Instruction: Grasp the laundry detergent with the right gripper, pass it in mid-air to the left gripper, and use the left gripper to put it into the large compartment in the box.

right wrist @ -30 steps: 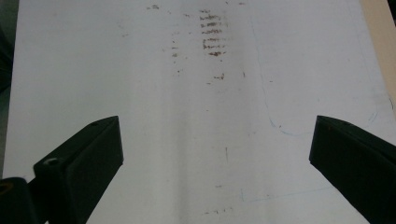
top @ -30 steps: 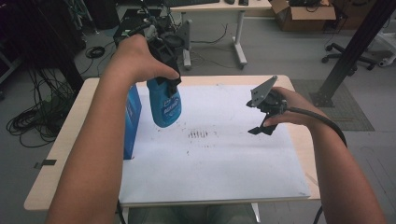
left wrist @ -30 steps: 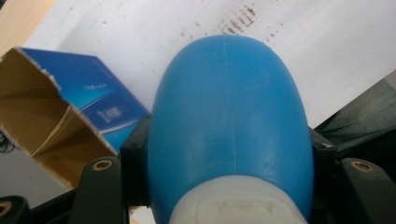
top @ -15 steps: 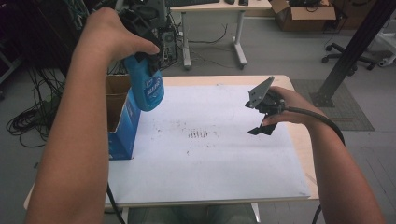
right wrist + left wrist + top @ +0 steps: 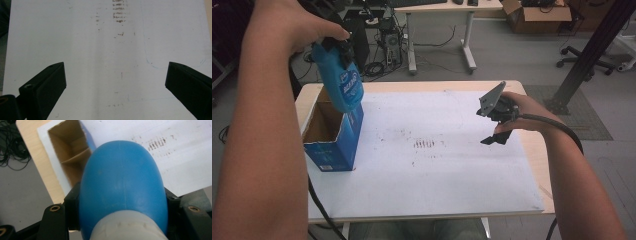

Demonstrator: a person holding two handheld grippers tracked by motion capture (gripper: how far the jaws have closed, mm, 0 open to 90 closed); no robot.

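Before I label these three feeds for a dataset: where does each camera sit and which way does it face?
High view: above the person's side, facing forward and down on the white table; both forearms enter.
Left gripper view: along its jaws, clamped on the blue bottle above the open cardboard box.
Right gripper view: down onto the table, jaws apart.
All share the brown smudges.

Bare forearms, no sleeves, entering from bottom of high view. Right gripper (image 5: 496, 131), centre-right: black body w/ grey three-cornered plate on top, black cable trailing along arm. Left gripper (image 5: 120, 202): black jaws w/ brass-coloured screw holes, lower corners of its own view
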